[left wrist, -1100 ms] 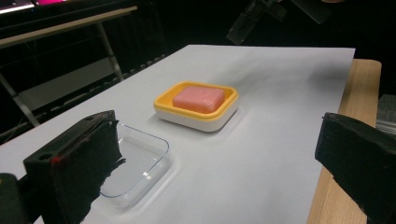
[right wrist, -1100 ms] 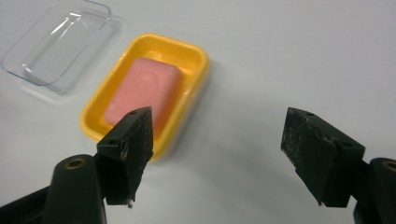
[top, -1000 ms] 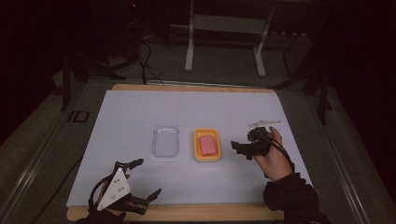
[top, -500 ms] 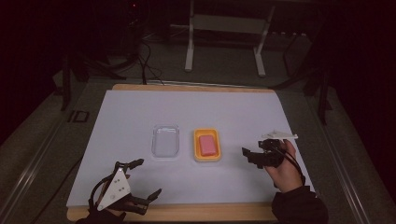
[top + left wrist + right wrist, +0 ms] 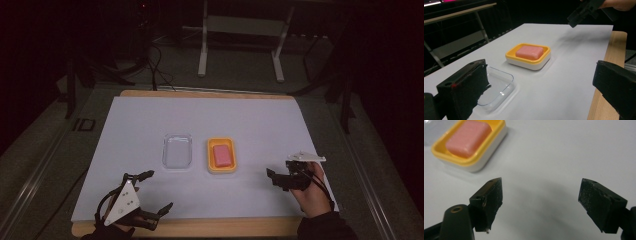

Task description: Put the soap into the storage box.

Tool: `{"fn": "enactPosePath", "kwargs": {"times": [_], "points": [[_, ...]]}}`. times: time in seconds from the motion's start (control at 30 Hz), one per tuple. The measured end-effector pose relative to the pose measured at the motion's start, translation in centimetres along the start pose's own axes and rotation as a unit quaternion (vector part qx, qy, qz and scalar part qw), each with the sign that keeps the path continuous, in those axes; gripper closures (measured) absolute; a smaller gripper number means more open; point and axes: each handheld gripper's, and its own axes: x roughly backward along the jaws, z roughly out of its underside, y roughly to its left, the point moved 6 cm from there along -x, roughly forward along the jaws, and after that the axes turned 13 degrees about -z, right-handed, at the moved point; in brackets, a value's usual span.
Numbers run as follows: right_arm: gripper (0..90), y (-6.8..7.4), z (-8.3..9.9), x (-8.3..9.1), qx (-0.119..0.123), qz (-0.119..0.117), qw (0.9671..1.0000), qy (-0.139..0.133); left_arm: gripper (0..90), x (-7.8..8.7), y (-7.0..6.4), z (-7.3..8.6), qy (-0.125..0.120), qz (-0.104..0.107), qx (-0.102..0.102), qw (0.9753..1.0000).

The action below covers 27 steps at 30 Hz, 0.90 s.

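A pink soap bar (image 5: 221, 155) lies in a yellow dish (image 5: 210, 156) at the middle of the white table. Left of the dish stands a clear plastic tray (image 5: 177, 150) with nothing in it. My left gripper (image 5: 157, 191) rests near the front left edge, open wide and holding nothing. In the left gripper view its jaws frame the soap bar (image 5: 529, 52), the dish (image 5: 544, 57) and the tray (image 5: 496, 87). My right gripper (image 5: 272, 179) hovers right of the dish, pointing left, open and holding nothing. In the right gripper view (image 5: 541, 200) the soap bar (image 5: 467, 137) lies up and left of the jaws.
A white sheet (image 5: 250, 120) covers the table, with a wooden edge (image 5: 200, 227) along the front. Metal stand legs (image 5: 202, 55) and cables stand on the dark floor beyond the far edge. The other hand's gripper (image 5: 584, 11) hangs at the top right of the left gripper view.
My right gripper has drawn back from beside the dish toward the front edge and slightly right, still open. The left gripper, dish and tray have stayed put.
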Motion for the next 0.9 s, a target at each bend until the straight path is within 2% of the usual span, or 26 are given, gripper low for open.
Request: {"fn": "enactPosePath", "kwargs": {"times": [0.37,0.53,0.9], "points": [[19.5,0.0,1.9,1.3,-0.002,-0.002,1.0,-0.006,0.6,0.0,0.0,0.0,0.0,0.0,0.0,1.0],[19.5,-0.1,2.8,1.5,-0.001,-0.012,0.9998,-0.015,0.6,-0.1,0.0,0.0,0.002,0.0,-0.001,1.0],[19.5,-0.6,2.9,1.2,-0.007,-0.016,0.9998,-0.01,0.6,-0.2,-0.1,0.1,0.005,0.006,-0.003,1.0]]}}
